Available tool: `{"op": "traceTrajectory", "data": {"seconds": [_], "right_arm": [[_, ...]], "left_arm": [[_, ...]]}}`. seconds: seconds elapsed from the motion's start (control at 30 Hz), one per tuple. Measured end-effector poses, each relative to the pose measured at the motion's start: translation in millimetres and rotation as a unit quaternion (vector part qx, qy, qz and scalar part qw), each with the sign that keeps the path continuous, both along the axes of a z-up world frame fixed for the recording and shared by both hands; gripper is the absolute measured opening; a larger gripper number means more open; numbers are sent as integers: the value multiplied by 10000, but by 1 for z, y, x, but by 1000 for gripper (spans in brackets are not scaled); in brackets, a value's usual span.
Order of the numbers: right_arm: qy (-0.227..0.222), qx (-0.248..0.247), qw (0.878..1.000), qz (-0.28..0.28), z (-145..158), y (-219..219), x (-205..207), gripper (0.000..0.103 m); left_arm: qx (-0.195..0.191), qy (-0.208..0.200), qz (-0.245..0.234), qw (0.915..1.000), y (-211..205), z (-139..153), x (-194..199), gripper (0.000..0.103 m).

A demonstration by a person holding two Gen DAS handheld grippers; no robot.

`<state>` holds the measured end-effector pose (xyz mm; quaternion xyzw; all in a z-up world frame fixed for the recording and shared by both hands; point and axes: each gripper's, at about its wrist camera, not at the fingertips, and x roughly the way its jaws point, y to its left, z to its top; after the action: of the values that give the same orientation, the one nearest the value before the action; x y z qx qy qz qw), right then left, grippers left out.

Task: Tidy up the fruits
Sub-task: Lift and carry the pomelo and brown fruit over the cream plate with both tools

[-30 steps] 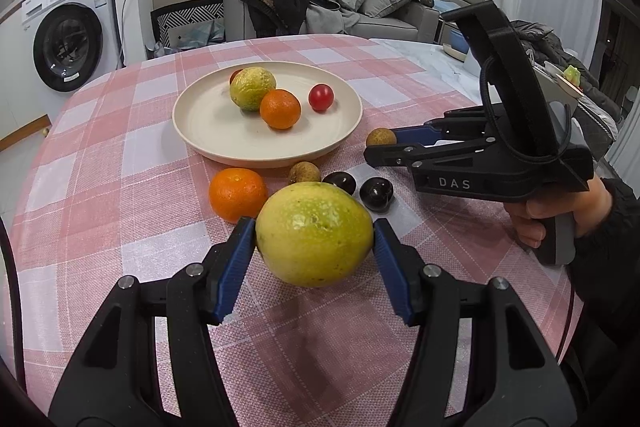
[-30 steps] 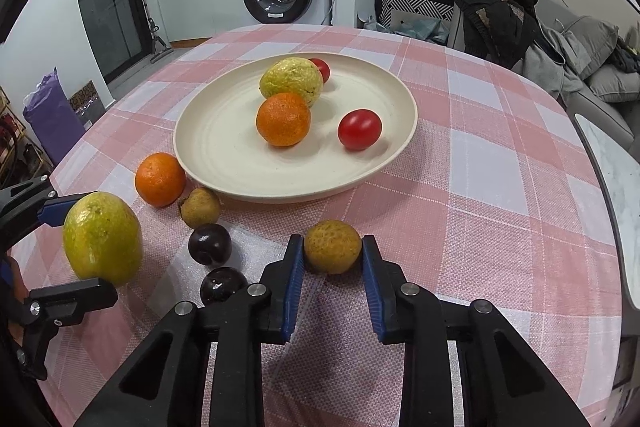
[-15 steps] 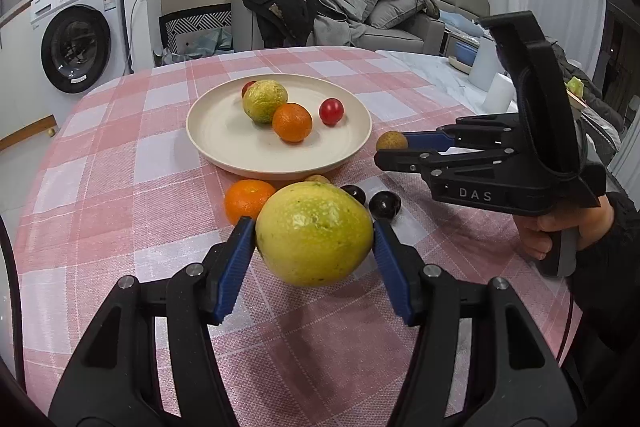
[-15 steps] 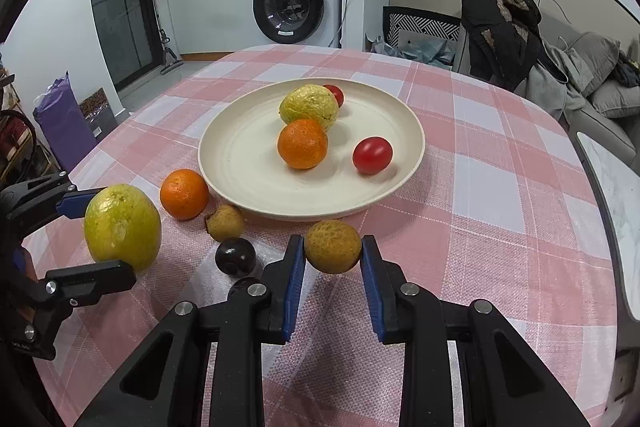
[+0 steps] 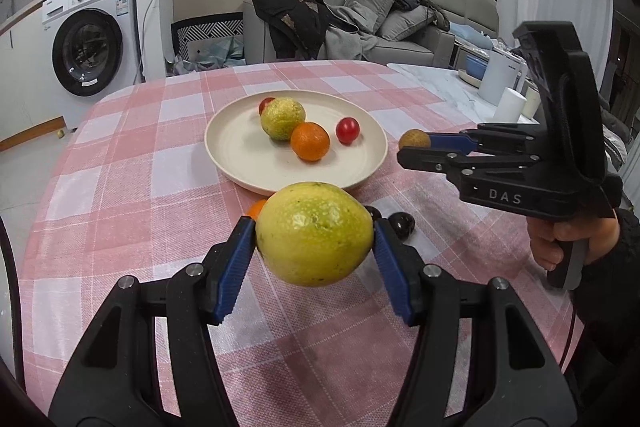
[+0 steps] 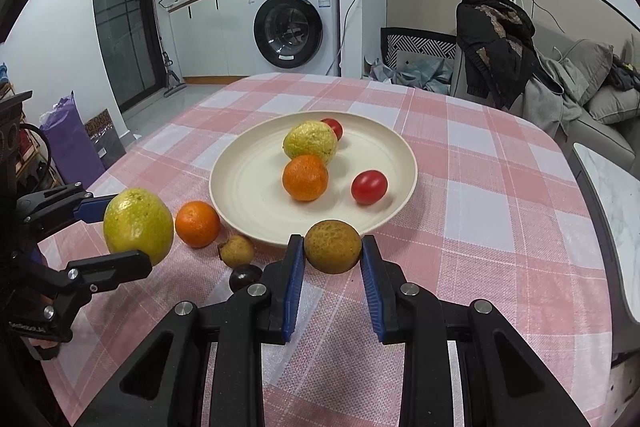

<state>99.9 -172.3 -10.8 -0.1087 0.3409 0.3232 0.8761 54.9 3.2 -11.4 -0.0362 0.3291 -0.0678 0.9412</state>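
Fruit sits pinched in both tools: at the bottom centre of the left wrist view the left tool (image 5: 315, 251) squeezes a big yellow-green guava (image 5: 315, 233) between its blue pads, clear of the tabletop (image 5: 120, 187), and at the bottom centre of the right wrist view the right tool (image 6: 332, 267) grips a small rough brown fruit (image 6: 333, 246), its pads pressed on both sides. In the right wrist view, just left of that fruit, a dark plum (image 6: 245, 275) and a second small brown fruit (image 6: 237, 250) lie on the pink checked cloth, with a loose orange (image 6: 197, 224) a little farther back, near the plate's rim. In the middle of the frame a cream plate (image 6: 248, 195) holds another orange (image 6: 305, 177), a cherry tomato (image 6: 369, 187), a smaller yellow-green guava (image 6: 311, 142) touching the orange from behind, and a second tomato (image 6: 333, 127) peeking out behind it. At the right edge of the left wrist view a hand (image 5: 568, 239) grips the right tool's handle. Far back in the upper centre stands a washing machine (image 6: 296, 23); a dark coat (image 6: 494, 39) hangs at the upper right.
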Motion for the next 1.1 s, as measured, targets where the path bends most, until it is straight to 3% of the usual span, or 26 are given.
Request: {"op": "traceTrajectory", "data": {"seconds": [0.43,0.6,1.1], "right_arm": [[-122,260,9996,-11,27,11,11,29],[-94,354,9993,-13,32,16,17,29],[427,665,9966,-234,5,8,42,29]], "left_arm": [[-53,-386,260,9989,14,37,17,57],[118,-465,410,9980,14,43,37,57],[335,-125,577,9977,7,3,92,57]]}}
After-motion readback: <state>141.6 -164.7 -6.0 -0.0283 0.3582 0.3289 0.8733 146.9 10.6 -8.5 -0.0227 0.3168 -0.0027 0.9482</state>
